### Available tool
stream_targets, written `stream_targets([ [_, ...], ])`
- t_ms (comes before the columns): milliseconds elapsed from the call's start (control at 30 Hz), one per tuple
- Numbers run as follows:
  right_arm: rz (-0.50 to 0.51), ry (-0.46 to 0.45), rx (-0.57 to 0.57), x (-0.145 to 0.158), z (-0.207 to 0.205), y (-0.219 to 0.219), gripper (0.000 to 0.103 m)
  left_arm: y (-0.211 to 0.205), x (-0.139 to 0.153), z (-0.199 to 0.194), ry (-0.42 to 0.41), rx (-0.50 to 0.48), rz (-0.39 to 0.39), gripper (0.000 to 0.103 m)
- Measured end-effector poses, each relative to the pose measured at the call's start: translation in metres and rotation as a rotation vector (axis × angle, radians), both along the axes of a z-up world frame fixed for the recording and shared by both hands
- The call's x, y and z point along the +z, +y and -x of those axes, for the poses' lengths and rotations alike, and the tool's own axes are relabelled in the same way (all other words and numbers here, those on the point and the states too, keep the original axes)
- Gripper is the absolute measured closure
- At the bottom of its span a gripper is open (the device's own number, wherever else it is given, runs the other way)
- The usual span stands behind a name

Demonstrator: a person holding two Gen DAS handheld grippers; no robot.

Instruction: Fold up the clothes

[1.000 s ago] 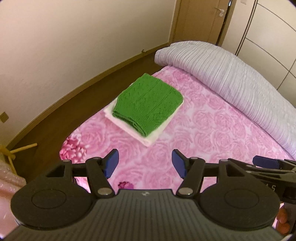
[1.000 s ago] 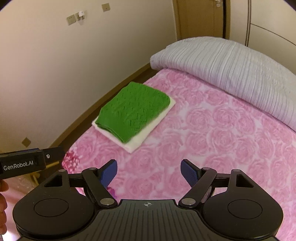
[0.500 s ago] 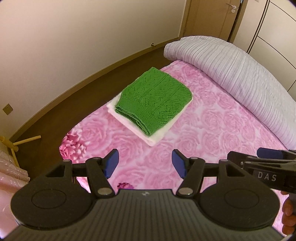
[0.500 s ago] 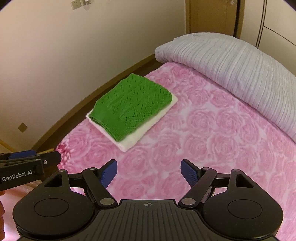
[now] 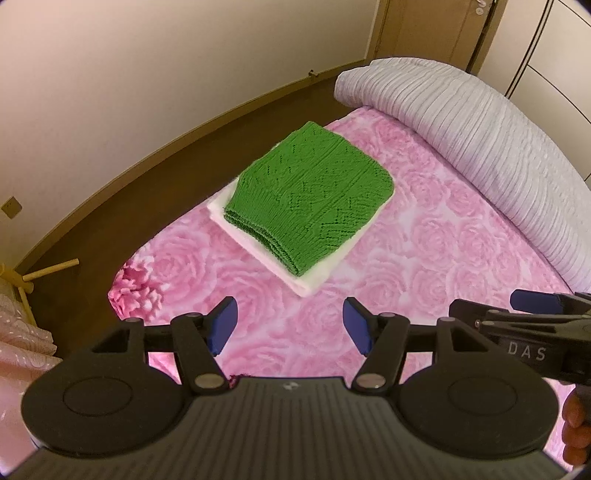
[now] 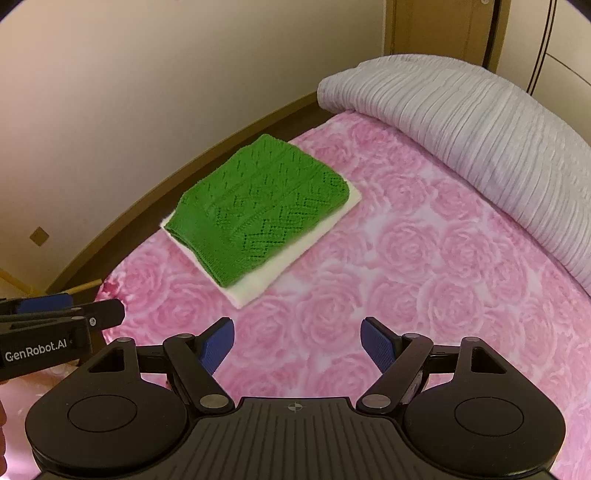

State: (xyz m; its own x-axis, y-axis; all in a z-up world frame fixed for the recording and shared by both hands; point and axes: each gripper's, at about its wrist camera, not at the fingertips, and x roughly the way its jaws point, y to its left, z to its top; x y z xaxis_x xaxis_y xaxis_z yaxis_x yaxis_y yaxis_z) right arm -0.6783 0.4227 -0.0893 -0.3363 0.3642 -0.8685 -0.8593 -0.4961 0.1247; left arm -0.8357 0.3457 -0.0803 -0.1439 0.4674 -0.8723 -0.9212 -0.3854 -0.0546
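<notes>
Your left gripper (image 5: pixel 290 329) and right gripper (image 6: pixel 297 344) gape empty; the soft, light green knit (image 5: pixel 314 194), beyond them, probably lifts best by its layered near edge.

A bedroom in a home. A bed (image 5: pixel 424 258) with a pink rose cover fills the room, a grey duvet (image 5: pixel 498 147) rolled at its right side. A wooden door (image 5: pixel 424 29) stands far off.

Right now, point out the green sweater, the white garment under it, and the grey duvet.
green knit sweater (image 5: pixel 314 192), left wrist view, top face.
white folded garment (image 6: pixel 258 282), right wrist view, exposed near edge.
grey ribbed duvet (image 6: pixel 480 122), right wrist view, middle of roll.
</notes>
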Motion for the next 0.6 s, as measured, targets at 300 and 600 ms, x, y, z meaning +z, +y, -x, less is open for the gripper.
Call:
stream_targets([
  [300, 0.029, 0.000, 0.015, -0.014, 0.006, 0.022, 0.024, 0.016, -0.015, 0.004, -0.003, 0.012, 0.025, 0.043],
  [600, 0.038, 0.006, 0.007, -0.021, 0.007, 0.037, 0.024, 0.031, -0.022, 0.001, 0.025, -0.001, 0.034, 0.043],
])
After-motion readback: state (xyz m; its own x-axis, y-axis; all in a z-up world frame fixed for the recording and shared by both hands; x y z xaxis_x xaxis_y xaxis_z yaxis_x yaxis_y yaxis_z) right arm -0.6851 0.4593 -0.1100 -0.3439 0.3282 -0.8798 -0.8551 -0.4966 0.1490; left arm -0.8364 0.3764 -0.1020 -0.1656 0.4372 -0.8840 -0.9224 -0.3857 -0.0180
